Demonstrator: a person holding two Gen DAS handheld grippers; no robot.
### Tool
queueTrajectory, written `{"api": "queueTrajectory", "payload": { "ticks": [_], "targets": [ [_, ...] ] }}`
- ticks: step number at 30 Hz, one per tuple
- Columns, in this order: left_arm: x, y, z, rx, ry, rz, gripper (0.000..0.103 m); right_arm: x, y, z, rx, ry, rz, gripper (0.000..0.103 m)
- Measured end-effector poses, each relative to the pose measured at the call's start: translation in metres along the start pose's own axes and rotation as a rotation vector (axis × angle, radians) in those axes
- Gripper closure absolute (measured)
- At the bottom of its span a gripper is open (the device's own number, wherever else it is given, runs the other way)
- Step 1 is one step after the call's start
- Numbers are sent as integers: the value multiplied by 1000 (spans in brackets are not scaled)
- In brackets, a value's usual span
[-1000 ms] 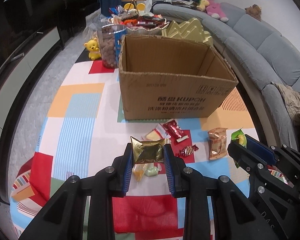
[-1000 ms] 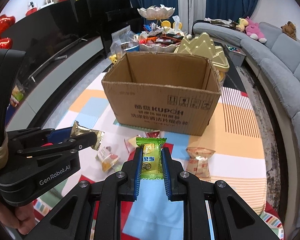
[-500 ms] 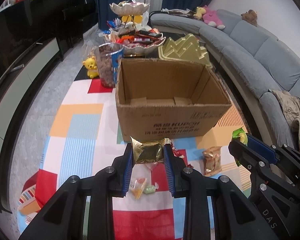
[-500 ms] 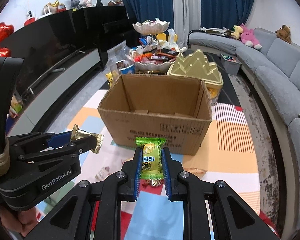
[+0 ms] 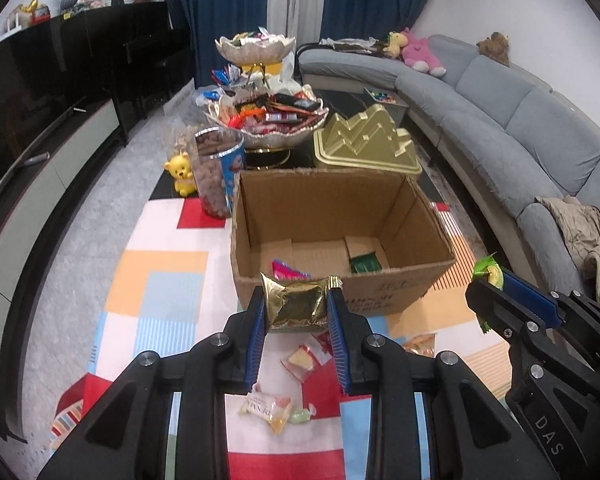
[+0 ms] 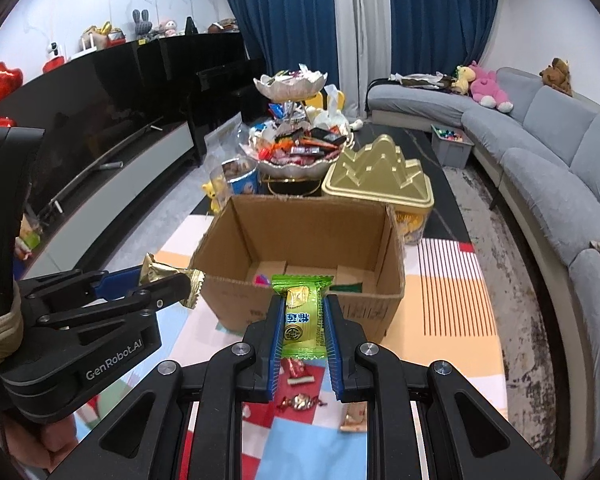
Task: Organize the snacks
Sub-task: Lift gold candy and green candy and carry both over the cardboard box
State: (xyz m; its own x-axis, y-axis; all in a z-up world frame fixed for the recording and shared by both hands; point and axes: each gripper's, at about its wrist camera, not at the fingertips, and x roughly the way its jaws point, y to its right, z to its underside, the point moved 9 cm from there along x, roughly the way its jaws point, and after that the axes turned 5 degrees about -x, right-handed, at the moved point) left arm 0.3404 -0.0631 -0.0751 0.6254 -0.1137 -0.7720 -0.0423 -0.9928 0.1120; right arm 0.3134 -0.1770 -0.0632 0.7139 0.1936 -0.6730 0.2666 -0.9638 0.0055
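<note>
Left wrist view: left gripper (image 5: 298,308) is clamped on a gold foil packet (image 5: 296,305), held just short of the near wall of the cardboard box (image 5: 400,292). The box is open on top, with a pink wrapper (image 5: 286,269) and a dark green packet (image 5: 365,262) already on its floor. Loose snacks lie on the patchwork mat (image 5: 160,300) under the fingers, among them an orange-and-white candy (image 5: 299,361) and a pale packet (image 5: 267,407). At the right edge, the right gripper (image 5: 485,285) shows side-on, with a bit of green wrapper at its tip.

Right wrist view: right gripper (image 6: 303,320) is pinched on a green snack bar (image 6: 302,317), upright between the pads, its top edge level with the box (image 6: 228,300) rim. The left gripper (image 6: 178,283) comes in from the left, with the gold packet (image 6: 156,271) near the box's front corner. Small red candies (image 6: 298,372) sit on the mat below (more left to collect).

Risks, my judgement: neither packet looks clearly past the near rim, so letting go now would likely drop it outside the box or onto the rim. The foil is slick and puffy, so it could slip from the pads. Both grippers are aimed at the same front edge, so they may bump each other or nudge the light box.
</note>
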Motion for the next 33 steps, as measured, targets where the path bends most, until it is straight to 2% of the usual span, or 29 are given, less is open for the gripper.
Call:
{"api": "queueTrajectory", "payload": {
  "ticks": [19, 33],
  "targets": [
    [20, -2, -42, 7, 69, -4, 73, 14, 7, -38, 7, 47, 31, 82],
    [41, -5, -61, 10, 88, 6, 73, 37, 18, -56, 5, 45, 48, 82]
  ]
}}
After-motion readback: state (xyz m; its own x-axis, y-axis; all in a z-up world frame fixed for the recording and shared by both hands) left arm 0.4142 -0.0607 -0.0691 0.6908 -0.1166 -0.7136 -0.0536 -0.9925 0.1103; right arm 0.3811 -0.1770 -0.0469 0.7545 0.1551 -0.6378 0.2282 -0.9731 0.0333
